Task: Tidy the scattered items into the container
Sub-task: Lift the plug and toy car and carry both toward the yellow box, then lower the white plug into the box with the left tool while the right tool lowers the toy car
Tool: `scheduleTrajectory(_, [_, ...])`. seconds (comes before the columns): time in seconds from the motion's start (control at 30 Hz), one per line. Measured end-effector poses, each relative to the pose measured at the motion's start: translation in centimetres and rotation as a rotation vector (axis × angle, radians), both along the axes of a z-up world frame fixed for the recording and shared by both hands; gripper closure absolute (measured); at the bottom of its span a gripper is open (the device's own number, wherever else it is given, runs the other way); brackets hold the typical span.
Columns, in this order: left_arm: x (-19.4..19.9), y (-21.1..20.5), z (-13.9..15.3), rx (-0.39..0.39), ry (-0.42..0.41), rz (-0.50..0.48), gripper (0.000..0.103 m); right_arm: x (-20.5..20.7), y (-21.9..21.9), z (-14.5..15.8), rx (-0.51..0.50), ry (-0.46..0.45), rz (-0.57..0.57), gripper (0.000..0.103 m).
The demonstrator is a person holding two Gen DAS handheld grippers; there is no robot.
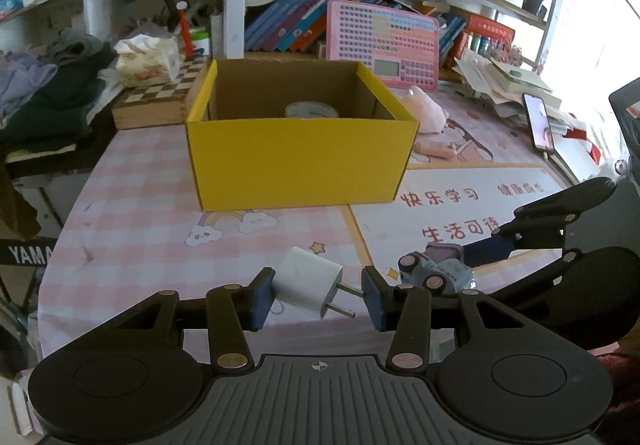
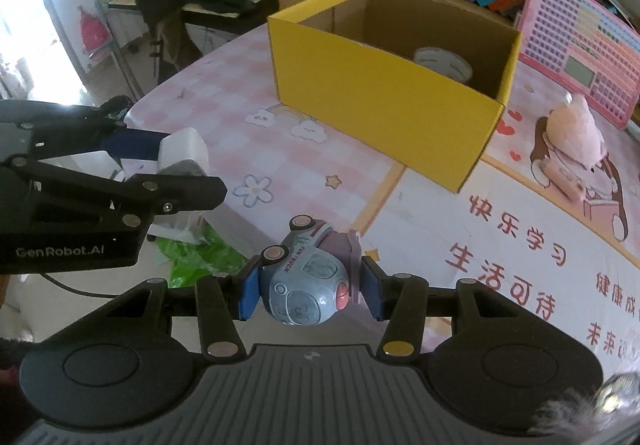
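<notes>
A tape roll (image 1: 311,110) already lies in the yellow box (image 1: 296,161), while the left gripper (image 1: 318,295) pinches a white charger (image 1: 308,282) and the right gripper (image 2: 308,293) pinches a toy truck (image 2: 308,281), both short of it.

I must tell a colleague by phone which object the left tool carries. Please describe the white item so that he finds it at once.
Find the yellow box on the pink table. In front of it, the left hand-held gripper clamps a white charger. Unlike the blue toy car beside it, it is a plain cube with two metal prongs.

Daylight floods in from the window (image 1: 600,5) on my right, blown out white. Edges bend with fisheye; everything stays fairly sharp.
</notes>
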State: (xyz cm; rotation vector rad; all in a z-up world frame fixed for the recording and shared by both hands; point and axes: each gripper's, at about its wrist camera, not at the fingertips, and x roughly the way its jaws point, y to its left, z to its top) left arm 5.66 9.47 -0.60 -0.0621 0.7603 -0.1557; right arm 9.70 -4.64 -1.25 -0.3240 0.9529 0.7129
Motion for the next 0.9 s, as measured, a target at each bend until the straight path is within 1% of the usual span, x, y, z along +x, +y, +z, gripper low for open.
scheduleTrajectory(0.23, [0.7,1.3,1.1,-0.010,-0.040,0.035,0.058,0.9,0.9,1.4,0.031,-0.022,0.026,0.055])
scheduleTrajectory(0.47, [3.3,1.8,2.7,-0.011,-0.105,0.067,0.058,3.4,1.7,3.8,0.082,-0.075,0.048,0.055])
scheduleTrajectory(0.63, [6.0,1.7,4.2,-0.008,-0.164,0.084,0.058,6.5,1.4,6.0,0.114,-0.143,0.041,0.055])
scheduleTrajectory(0.77, [8.6,1.6,5.3,0.001,-0.208,0.103,0.058,10.0,0.6,7.7,0.135,-0.200,0.009,0.055])
scheduleTrajectory(0.83, [10.2,1.5,5.5,0.009,-0.215,0.099,0.058,11.9,0.3,8.1,0.142,-0.219,-0.009,0.055])
scheduleTrajectory(0.9, [12.0,1.1,5.1,0.022,-0.200,0.091,0.058,14.0,0.3,8.1,0.149,-0.220,-0.024,0.055])
